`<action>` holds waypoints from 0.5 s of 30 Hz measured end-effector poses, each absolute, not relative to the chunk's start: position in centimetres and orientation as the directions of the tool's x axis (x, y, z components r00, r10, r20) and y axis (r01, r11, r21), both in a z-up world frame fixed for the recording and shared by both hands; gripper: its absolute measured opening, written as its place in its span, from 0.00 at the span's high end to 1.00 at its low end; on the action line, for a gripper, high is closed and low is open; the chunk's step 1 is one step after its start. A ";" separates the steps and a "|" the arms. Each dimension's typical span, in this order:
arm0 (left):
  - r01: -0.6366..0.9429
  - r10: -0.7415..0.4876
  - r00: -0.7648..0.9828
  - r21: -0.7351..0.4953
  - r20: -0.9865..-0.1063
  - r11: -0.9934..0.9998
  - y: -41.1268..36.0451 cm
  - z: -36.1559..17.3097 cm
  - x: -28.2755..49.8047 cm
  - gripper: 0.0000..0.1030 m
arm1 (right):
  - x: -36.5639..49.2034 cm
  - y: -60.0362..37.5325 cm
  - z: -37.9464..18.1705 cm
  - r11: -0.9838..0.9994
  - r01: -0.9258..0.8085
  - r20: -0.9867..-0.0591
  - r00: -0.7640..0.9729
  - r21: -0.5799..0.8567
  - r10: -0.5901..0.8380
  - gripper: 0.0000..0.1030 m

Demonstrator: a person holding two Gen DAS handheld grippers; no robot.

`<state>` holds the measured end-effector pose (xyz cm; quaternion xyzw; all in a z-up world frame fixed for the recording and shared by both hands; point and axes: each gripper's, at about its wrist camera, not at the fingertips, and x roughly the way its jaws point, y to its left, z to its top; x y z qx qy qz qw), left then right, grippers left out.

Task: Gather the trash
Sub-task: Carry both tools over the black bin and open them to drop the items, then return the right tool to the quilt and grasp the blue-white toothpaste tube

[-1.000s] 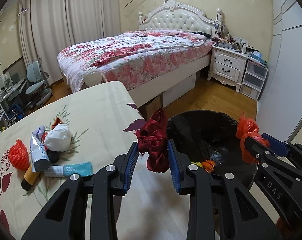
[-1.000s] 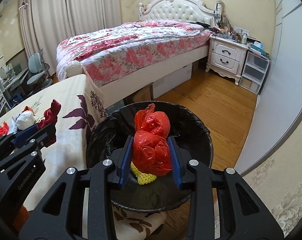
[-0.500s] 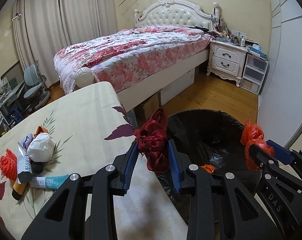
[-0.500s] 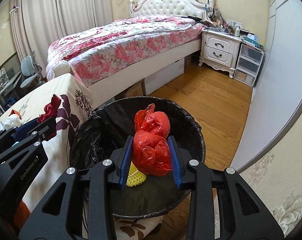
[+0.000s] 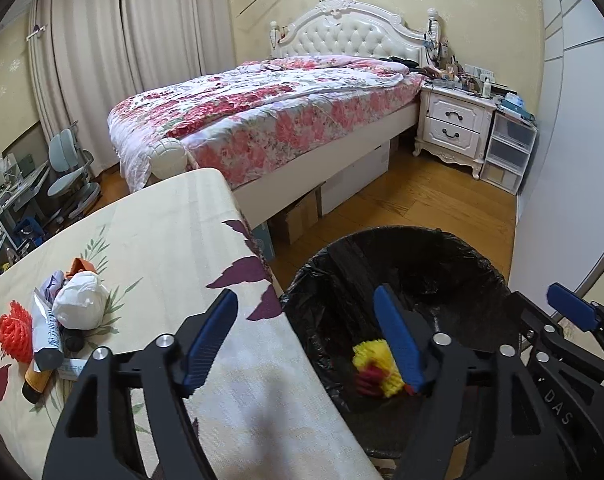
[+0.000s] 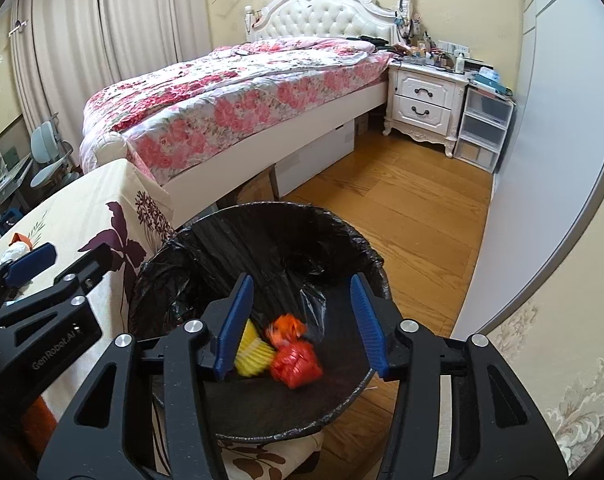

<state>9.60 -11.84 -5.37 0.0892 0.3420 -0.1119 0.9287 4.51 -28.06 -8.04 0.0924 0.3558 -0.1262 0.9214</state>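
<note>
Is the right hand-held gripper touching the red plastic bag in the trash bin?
Apart. In the right wrist view the right hand-held gripper has just been opening, and the blurred red plastic bag lies clear below its blue pads inside the trash bin.

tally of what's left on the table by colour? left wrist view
White: 2, bag, tube
Orange-red: 2, net ball, scrap
Amber: 1, bottle
Black: 1, small lump
Teal-and-white: 1, tube, mostly hidden
Lilac: 1, wrapper
Total: 8
</note>
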 end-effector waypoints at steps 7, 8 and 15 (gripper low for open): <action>0.197 -0.091 0.776 0.103 -0.624 0.975 -9.3 -4.3 9.0 0.20 | 4.0 -27.8 -7.4 0.947 0.309 -0.670 0.721 0.084 -0.176 0.20; 0.186 -0.083 0.777 0.102 -0.624 0.977 -8.8 -4.2 8.9 0.19 | 4.0 -27.6 -7.3 0.949 0.304 -0.668 0.725 0.088 -0.171 0.19; 0.098 -0.011 0.769 0.102 -0.639 0.990 -4.1 -4.0 7.6 0.19 | 4.2 -24.3 -6.5 0.969 0.220 -0.661 0.744 0.110 -0.094 0.15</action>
